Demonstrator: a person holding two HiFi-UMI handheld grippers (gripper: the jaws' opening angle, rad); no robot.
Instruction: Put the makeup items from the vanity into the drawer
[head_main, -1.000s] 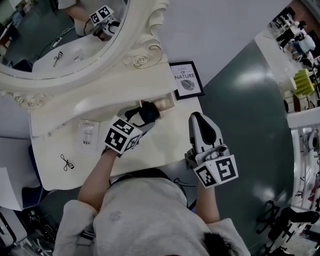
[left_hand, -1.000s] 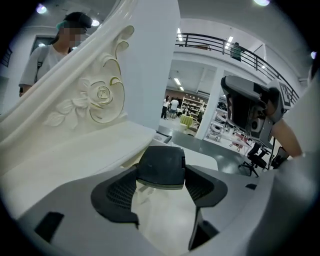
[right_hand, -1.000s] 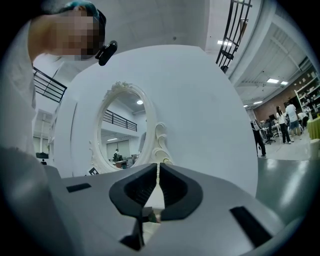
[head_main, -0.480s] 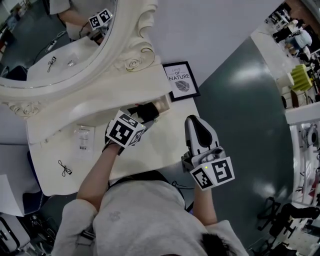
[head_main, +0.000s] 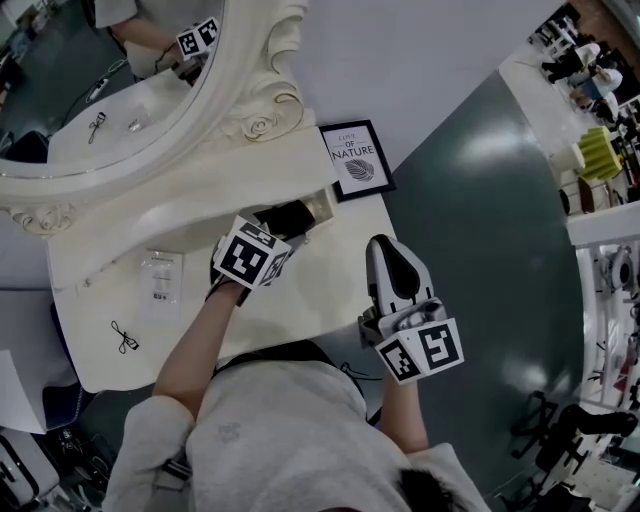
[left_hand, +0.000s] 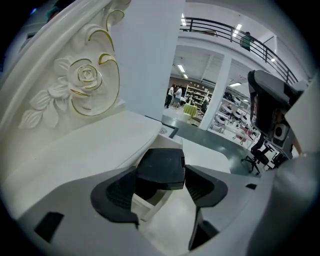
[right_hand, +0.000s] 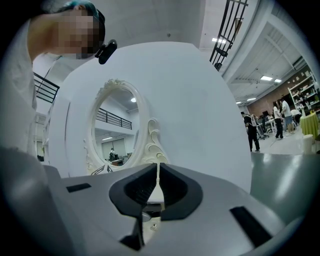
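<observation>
My left gripper (head_main: 276, 229) is shut on a flat black makeup case (head_main: 292, 215) and holds it at the mouth of a small open drawer (head_main: 324, 206) under the vanity's raised shelf. In the left gripper view the black case (left_hand: 161, 166) sits clamped between the jaws of the left gripper (left_hand: 160, 184), above the drawer's white wall (left_hand: 149, 204). The right gripper (head_main: 383, 247) hovers over the vanity's right edge, shut and empty. In its own view the right gripper (right_hand: 157, 184) has its pads pressed together.
On the vanity top (head_main: 300, 300), an eyelash curler (head_main: 125, 337) lies at the left and a white packet (head_main: 160, 281) beside it. A framed "NATURE" print (head_main: 353, 161) leans on the wall. The ornate oval mirror (head_main: 120, 110) rises behind the shelf.
The left gripper has edged the black case a little closer to the drawer. The right gripper has barely moved. The head view has shifted slightly.
</observation>
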